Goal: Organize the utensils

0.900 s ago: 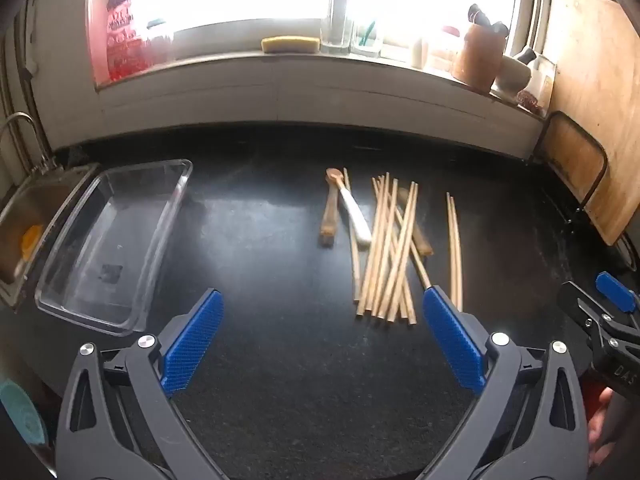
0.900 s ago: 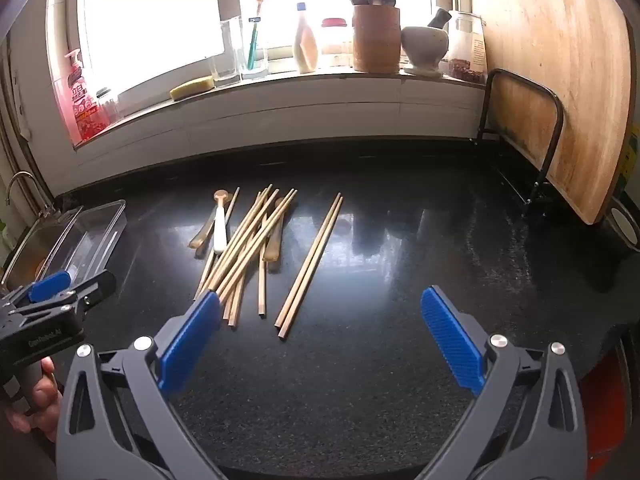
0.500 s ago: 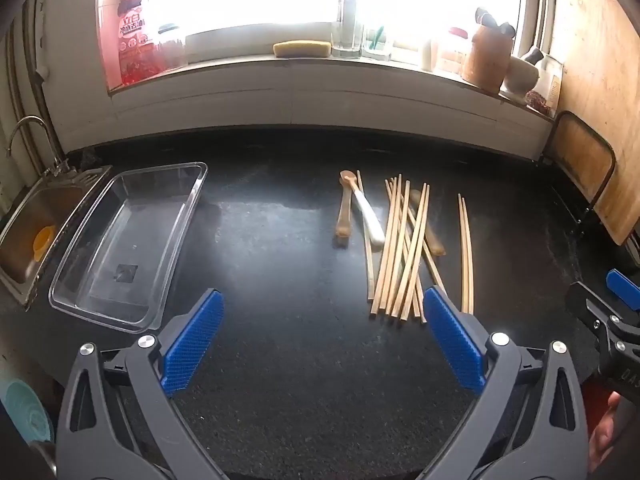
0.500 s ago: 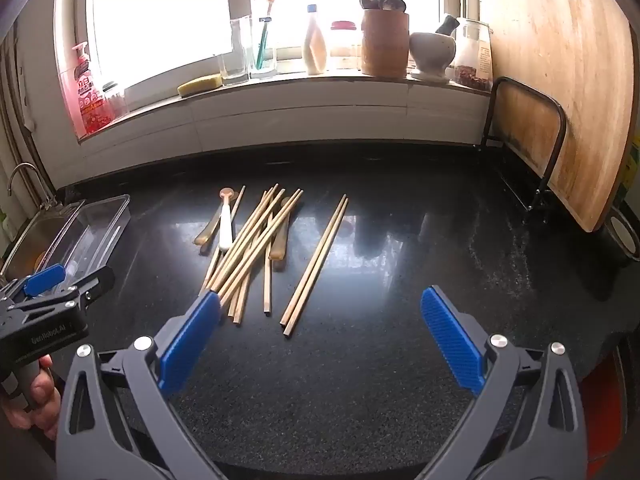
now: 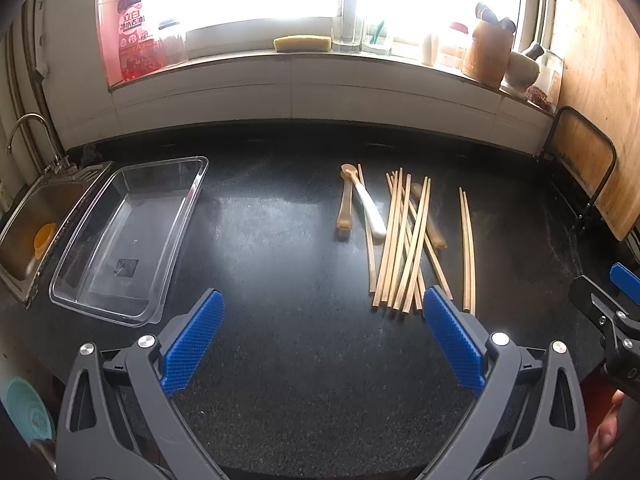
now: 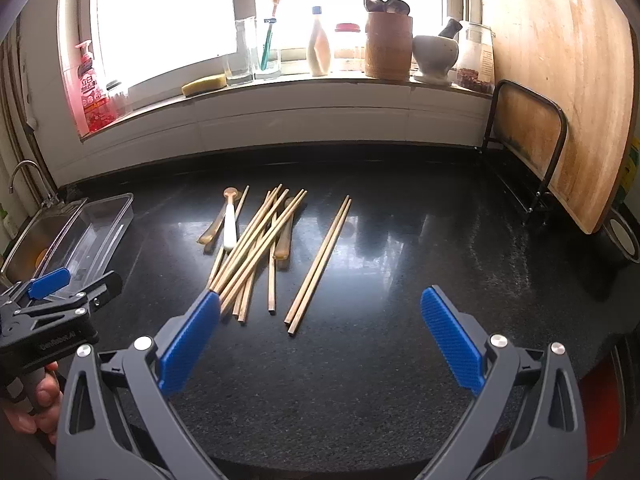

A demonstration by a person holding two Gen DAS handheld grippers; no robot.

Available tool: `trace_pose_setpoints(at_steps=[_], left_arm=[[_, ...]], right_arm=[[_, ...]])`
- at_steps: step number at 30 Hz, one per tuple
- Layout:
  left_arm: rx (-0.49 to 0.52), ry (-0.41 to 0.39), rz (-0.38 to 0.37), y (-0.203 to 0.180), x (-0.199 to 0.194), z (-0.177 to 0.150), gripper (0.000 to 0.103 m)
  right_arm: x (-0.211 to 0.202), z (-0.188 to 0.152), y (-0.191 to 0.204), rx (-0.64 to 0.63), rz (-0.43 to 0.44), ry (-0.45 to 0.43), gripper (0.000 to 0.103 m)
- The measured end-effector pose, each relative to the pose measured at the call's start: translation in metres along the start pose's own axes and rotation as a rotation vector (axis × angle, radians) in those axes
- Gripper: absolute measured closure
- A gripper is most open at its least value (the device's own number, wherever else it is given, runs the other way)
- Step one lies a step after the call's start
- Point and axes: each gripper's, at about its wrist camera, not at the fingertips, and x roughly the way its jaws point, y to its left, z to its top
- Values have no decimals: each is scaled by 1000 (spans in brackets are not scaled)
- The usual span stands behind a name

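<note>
Several wooden chopsticks (image 5: 401,240) (image 6: 256,248) lie in a loose pile on the black counter, with a separate pair (image 5: 467,248) (image 6: 320,264) to their right. Beside the pile rest a white-handled spoon (image 5: 370,210) (image 6: 229,224) and two tan spoons (image 5: 345,204) (image 6: 282,240). An empty clear plastic tray (image 5: 120,236) (image 6: 92,232) sits at the left by the sink. My left gripper (image 5: 322,334) hovers open over bare counter in front of the pile. My right gripper (image 6: 320,332) is open too, just short of the chopstick ends, holding nothing.
A steel sink (image 5: 36,224) with a tap lies left of the tray. The window sill holds a pink soap bottle (image 5: 134,36), sponge (image 5: 302,43), glasses, a wooden utensil holder (image 6: 388,46) and a mortar. A large cutting board (image 6: 560,80) leans in a black rack at right.
Both views have swung slightly left and back, so the chopsticks and tray now sit further right in the left wrist view. Both grippers stay open; nothing on the counter has moved.
</note>
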Motion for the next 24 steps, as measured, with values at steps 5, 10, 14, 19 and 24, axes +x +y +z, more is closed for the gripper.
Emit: trace_pose_setpoints(at_steps=[5,10,14,19,24], left_arm=[[-3,2,0,0,1,-1,6],[-3,2,-2,0,1,-2,6],[-4,1,-3,0,1,-2,6],[-7,1,-3,-1,1,-3,6],[-8,5,-5,-1,2,-3,6]], right_arm=[[-1,1,1,0,2,0,5],[-1,1,2,-2,4,1,5],[-1,1,3,-2,4,-1,5],[-1,1,3,-3,4,0,5],[-1,1,2,0,5,0,5]])
